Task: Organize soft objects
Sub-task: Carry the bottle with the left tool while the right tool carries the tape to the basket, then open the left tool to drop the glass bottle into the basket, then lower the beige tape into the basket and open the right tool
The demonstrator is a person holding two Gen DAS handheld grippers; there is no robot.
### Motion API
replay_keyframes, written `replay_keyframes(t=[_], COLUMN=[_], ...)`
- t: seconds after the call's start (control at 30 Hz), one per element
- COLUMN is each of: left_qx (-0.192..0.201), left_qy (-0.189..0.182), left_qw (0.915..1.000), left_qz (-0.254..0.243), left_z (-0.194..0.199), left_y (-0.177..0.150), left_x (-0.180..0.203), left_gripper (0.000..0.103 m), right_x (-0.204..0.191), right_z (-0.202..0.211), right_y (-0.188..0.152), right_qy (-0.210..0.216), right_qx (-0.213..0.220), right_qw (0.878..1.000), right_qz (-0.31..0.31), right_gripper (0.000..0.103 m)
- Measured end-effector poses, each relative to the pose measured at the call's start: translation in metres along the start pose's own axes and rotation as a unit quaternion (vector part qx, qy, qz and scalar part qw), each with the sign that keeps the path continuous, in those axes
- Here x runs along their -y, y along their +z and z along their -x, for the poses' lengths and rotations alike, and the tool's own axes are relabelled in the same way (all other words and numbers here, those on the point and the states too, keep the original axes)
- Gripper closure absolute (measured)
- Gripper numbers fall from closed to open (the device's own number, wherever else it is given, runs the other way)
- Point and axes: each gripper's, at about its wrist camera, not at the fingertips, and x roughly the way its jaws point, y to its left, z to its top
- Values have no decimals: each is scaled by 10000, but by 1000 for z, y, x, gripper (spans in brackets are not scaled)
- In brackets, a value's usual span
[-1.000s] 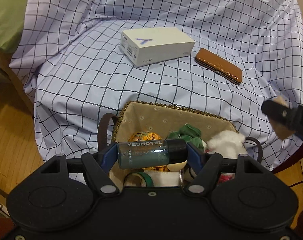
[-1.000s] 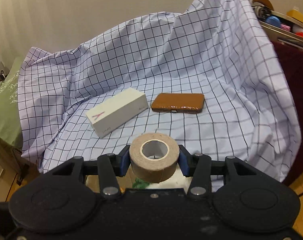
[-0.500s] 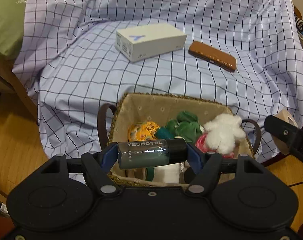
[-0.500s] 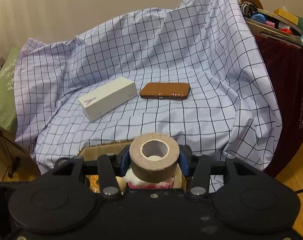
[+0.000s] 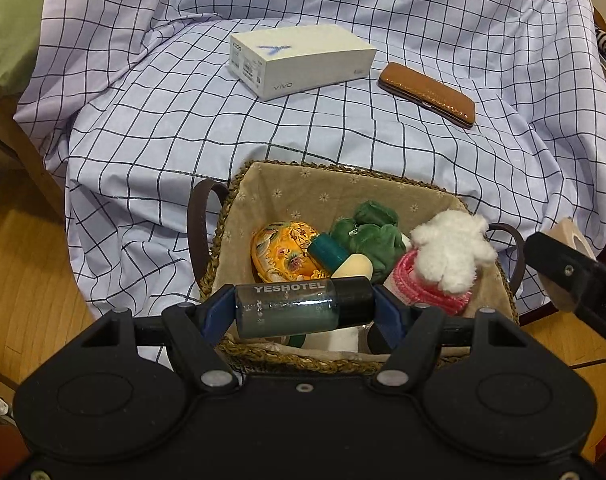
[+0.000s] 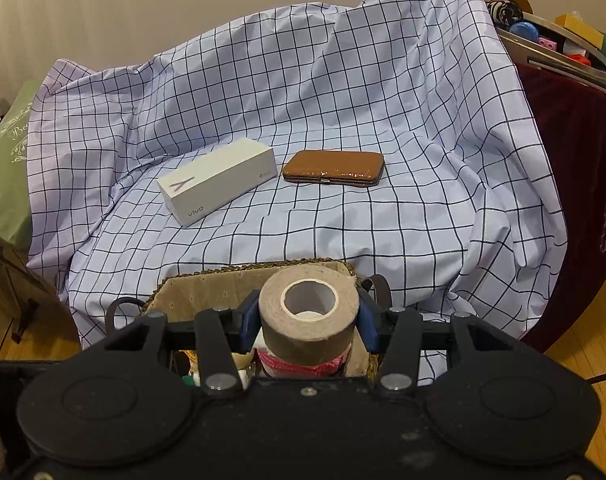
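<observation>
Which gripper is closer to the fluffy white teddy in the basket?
Probably the left. The left hand-held gripper, gripping a bottle, hangs over the basket just beside the white teddy. The right hand-held gripper, holding tape, sits off its other side.

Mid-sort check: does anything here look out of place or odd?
Yes. The task is soft objects, but the left gripper clamps a hard bottle and the right gripper a tape roll. Nothing looks spilled or damaged.

Evenly lit, soft indoor light, faint shadows; sharp at centre, strongly bowed at edges, corners perhaps slightly blurred
</observation>
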Motion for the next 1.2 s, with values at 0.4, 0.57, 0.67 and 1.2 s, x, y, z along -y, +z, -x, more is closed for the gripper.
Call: replay_keyframes(t=[0.4, 0.57, 0.67, 1.2], left_qx=[299, 473, 495, 537], left_qy=[281, 496, 631, 789], left_qw=[9991, 9976, 9967, 9954], left_qz=[61, -17, -87, -21], left_z=[12, 19, 20, 24], left_y=[0, -4, -5, -11], left_x=[-3, -4, -4, -14], left_gripper=[23, 14, 14, 14], right_x=[-1, -4, -6, -24], right_z=[0, -1, -3, -7], right_y=[1, 0, 0, -3], right_qy=[25, 61, 65, 128], right_qx=[-13, -53, -86, -194], right_qw=[10000, 9999, 9998, 9981], right_qz=[27, 116, 179, 564], right_gripper=[56, 56, 56, 55])
